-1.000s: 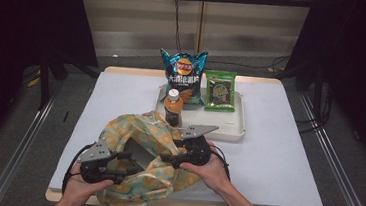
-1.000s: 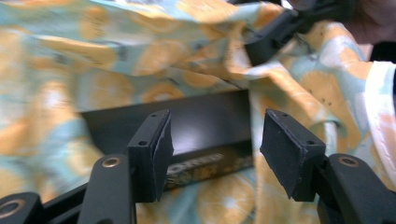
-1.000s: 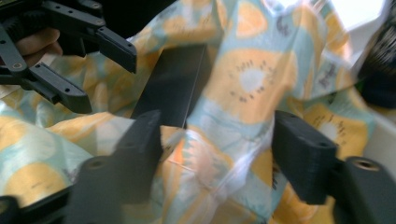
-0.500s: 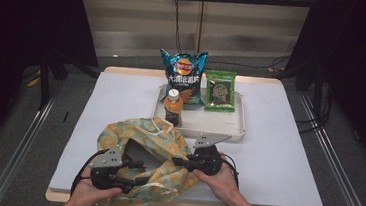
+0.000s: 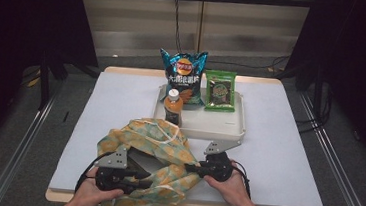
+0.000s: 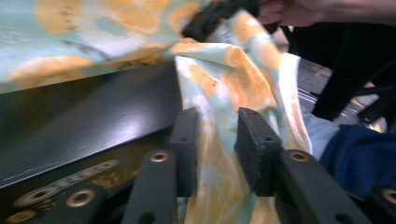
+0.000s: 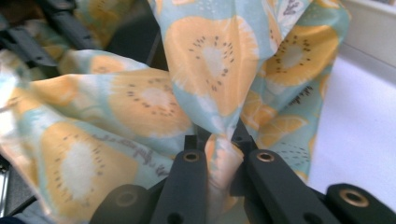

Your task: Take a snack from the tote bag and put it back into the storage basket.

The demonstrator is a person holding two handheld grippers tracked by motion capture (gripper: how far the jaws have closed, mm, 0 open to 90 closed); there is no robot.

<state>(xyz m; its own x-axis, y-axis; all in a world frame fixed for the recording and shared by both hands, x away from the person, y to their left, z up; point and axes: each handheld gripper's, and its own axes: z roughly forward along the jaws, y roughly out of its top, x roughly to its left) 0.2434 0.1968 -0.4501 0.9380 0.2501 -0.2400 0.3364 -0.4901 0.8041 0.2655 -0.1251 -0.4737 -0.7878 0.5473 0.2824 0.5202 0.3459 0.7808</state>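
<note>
The orange-patterned cloth bag (image 5: 154,153) lies bunched at the near edge of the table (image 5: 276,156), in front of the white tray (image 5: 219,128). The right tool (image 7: 218,140) is clenched on a fold of it; the left tool (image 6: 217,140) has been closing around another fold, not yet pinching it

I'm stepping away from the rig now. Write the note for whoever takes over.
Right gripper: shut on the bag's rim, cloth pinched between its pads.
Left gripper: jaws have just been closing with the bag's near edge between them; a gap shows at the pads, so no firm grip yet.
Things: the fruit-print cloth bag lies at the table's near edge with something dark inside. Bottle, chips and green packet are on the tray behind it.
Done: one side of the bag is gripped.
Left: probably finish the left grip, spread the mouth, load the tray items.
</note>
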